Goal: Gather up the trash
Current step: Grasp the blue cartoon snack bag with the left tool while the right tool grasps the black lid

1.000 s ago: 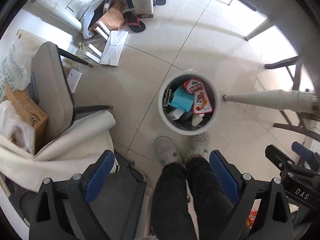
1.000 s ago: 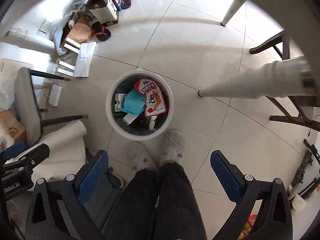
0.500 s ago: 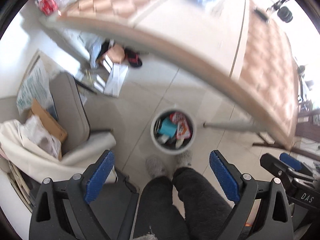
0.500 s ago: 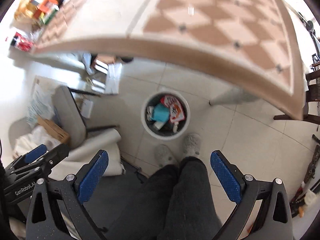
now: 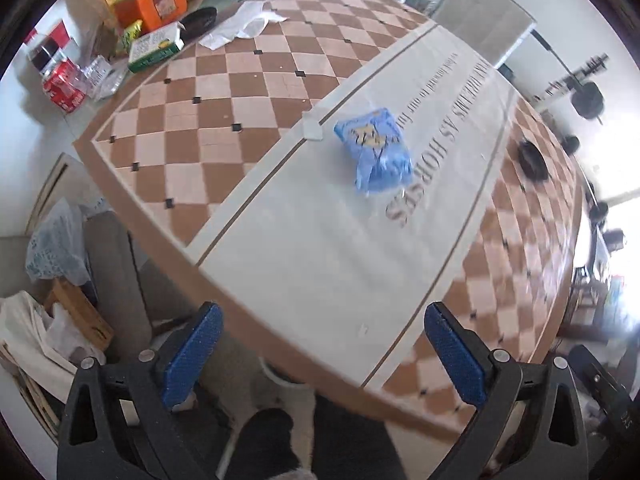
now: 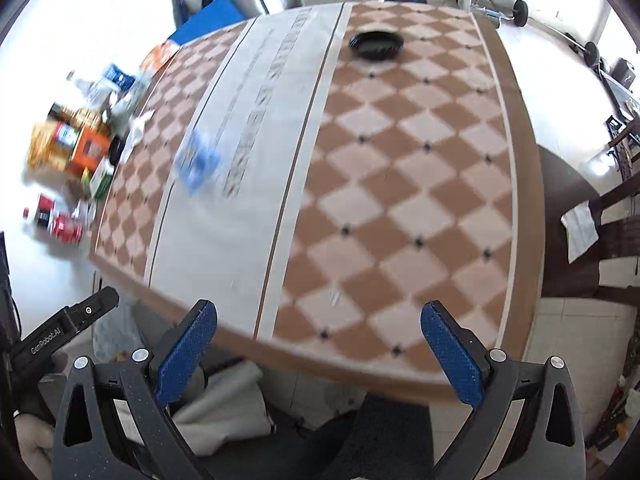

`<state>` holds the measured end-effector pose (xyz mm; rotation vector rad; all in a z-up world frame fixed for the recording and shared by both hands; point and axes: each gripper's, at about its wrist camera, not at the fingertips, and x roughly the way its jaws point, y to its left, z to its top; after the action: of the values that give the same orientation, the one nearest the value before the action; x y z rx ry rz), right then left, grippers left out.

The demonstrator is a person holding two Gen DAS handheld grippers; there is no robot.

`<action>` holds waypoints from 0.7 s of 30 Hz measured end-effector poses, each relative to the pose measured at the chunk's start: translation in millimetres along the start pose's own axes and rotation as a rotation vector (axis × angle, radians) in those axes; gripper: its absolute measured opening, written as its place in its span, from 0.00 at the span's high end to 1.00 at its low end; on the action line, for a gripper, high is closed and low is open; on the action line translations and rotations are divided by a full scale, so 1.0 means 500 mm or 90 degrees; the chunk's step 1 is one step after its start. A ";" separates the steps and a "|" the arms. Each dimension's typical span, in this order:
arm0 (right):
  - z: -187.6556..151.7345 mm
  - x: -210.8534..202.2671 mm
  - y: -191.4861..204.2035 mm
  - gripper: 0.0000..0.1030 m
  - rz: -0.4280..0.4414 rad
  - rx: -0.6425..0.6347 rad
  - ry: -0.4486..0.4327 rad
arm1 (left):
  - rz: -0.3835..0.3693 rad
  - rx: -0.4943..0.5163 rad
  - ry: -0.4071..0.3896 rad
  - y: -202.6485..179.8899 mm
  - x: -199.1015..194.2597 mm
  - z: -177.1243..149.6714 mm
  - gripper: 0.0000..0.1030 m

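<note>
A crumpled blue wrapper [image 5: 374,150] lies on the pale centre strip of the checkered table [image 5: 224,128]; it shows blurred in the right wrist view [image 6: 199,162]. A small white scrap [image 5: 312,131] lies beside it. My left gripper [image 5: 322,352] is open and empty, over the table's near edge, well short of the wrapper. My right gripper [image 6: 316,350] is open and empty, also at the near edge of the table [image 6: 400,184]. The rim of the white bin [image 5: 280,378] peeks out under the table edge.
Boxes, red cans [image 5: 64,86] and a crumpled white paper [image 5: 240,28] crowd the table's far left. A black dish [image 6: 376,45] sits far across the table, also in the left wrist view [image 5: 532,160]. A chair with bags [image 5: 72,280] stands left; a wooden chair [image 6: 612,232] right.
Both grippers have swung up from looking down at the bin on the floor to looking across the tabletop. The bin has dropped almost out of view. Both stay open.
</note>
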<state>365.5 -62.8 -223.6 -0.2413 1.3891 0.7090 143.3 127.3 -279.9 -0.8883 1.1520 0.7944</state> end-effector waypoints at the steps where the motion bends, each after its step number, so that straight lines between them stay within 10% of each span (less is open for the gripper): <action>1: 0.046 0.010 -0.012 0.00 0.001 0.005 0.000 | 0.001 -0.019 0.010 -0.008 0.015 0.029 0.00; 9: 0.370 0.151 -0.111 0.00 -0.003 0.040 0.026 | -0.007 -0.137 0.091 -0.067 0.190 0.204 0.01; 16: 0.579 0.309 -0.152 0.00 -0.038 0.057 0.051 | 0.031 -0.128 0.125 -0.111 0.276 0.259 0.52; 21: 0.664 0.409 -0.150 0.00 -0.075 0.039 0.074 | 0.068 -0.106 0.116 -0.121 0.281 0.259 0.64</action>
<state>681.9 126.4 -371.0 -0.3174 1.4926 0.5603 281.7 227.2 -384.6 -1.0614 1.3144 0.9216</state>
